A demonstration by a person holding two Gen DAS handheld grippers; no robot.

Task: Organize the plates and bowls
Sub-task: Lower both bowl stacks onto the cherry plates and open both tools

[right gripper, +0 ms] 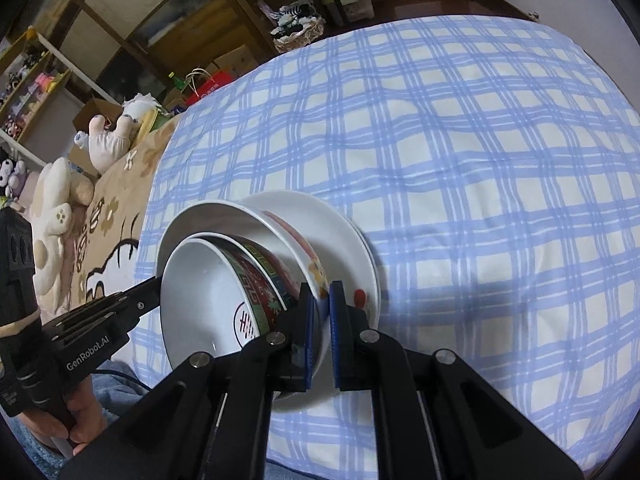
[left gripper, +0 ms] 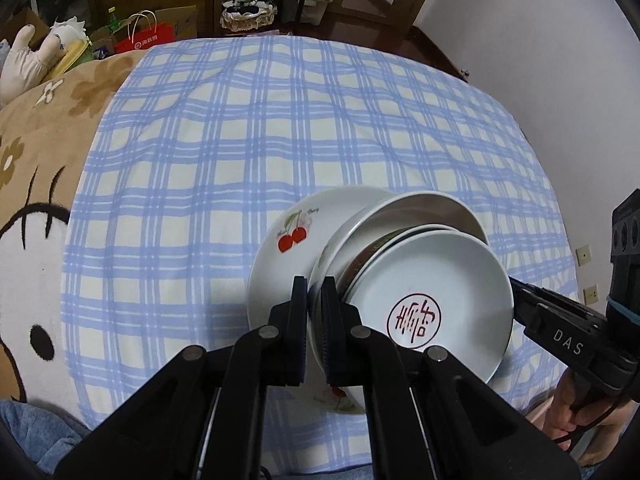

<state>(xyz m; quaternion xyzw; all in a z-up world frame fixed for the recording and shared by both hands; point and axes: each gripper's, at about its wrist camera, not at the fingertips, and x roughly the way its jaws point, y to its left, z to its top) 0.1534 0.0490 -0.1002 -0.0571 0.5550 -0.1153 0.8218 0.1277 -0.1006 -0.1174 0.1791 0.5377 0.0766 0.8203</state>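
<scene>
A nest of bowls lies tilted on a white cherry plate [left gripper: 280, 252] on the blue checked cloth. The large outer bowl [left gripper: 404, 204] holds a red-patterned bowl [right gripper: 264, 276] and an inner white bowl with a red seal [left gripper: 432, 292]. My left gripper [left gripper: 315, 292] is shut on the outer bowl's rim on its left side. My right gripper [right gripper: 320, 300] is shut on the same outer bowl's rim [right gripper: 320, 280] on the opposite side. The cherry plate also shows in the right wrist view [right gripper: 344, 232]. Each gripper shows in the other's view.
The blue checked cloth [left gripper: 280, 120] covers the bed. A brown cartoon blanket [left gripper: 36, 160] lies to the left. Plush toys [right gripper: 112, 136], bags and wooden shelves stand beyond the bed's far edge.
</scene>
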